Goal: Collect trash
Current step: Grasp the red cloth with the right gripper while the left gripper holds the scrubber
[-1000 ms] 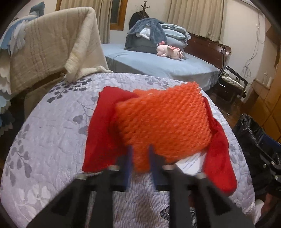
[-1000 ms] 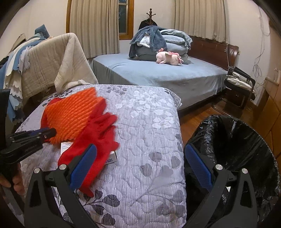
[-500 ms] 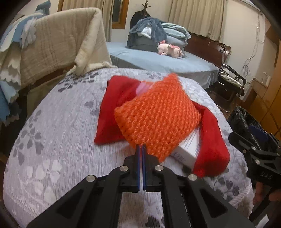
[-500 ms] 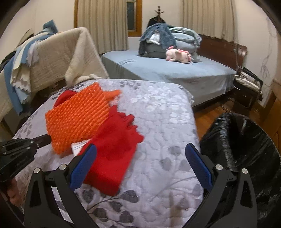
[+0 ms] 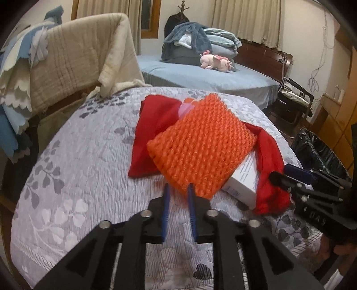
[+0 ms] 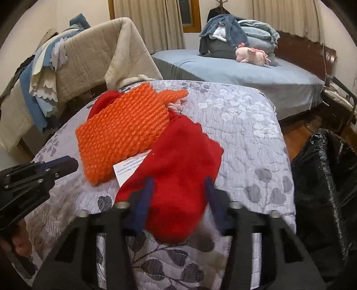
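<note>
Cream curtains line the wall; blue bed behind; wood floor right.

The room was lit warm and fairly dim, with shadows soft. Fisheye bending curved both views toward dark vignetted corners, and the right claw smeared with motion blur (fingers especially) — the background stayed reasonably sharp.

Near the left gripper I have bare quilted bedspread to the left. Ahead, the orange foam net overlies a white box and red cloth, blocking the centre. The right gripper, jaws closing, straddles that cloth. The black bin bag bounds the right; draped blankets bound the far left.
</note>
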{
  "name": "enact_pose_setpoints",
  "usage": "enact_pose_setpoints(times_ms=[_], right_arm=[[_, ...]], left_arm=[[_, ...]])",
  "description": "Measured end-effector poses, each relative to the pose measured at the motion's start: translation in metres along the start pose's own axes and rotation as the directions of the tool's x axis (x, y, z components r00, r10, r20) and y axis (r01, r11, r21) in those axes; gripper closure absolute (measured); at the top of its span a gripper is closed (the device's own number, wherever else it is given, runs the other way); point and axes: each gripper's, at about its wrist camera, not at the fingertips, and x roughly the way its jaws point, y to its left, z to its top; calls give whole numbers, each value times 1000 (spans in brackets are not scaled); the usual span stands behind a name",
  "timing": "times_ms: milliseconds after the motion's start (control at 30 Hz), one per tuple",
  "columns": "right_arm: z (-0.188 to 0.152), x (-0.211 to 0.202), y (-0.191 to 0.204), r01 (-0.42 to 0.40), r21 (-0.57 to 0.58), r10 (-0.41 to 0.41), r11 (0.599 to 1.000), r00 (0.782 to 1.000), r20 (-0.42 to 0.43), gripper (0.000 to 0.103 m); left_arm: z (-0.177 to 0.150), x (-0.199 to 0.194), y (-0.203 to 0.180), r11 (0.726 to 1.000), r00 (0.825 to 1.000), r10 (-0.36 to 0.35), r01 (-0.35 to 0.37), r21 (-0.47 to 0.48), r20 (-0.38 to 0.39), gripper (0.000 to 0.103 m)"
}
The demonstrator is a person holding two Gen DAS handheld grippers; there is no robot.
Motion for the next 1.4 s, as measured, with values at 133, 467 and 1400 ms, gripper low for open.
enact_pose_setpoints(times_ms=[133,467,1400], right_arm=[[-2,0,-16,69,13,-69,998,998,-15,85],[13,-5,-8,54,38,-55,998,998,29,39],[4,33,-31,207,78,-198,975,975,-105,28]], left_arm=[[1,-1,-5,1000,1000,10,-11,21,18,71],[2,-7,-5,997,996,67,-69,32,59,60],[2,-3,10,996,994,87,-88,8,61,49]])
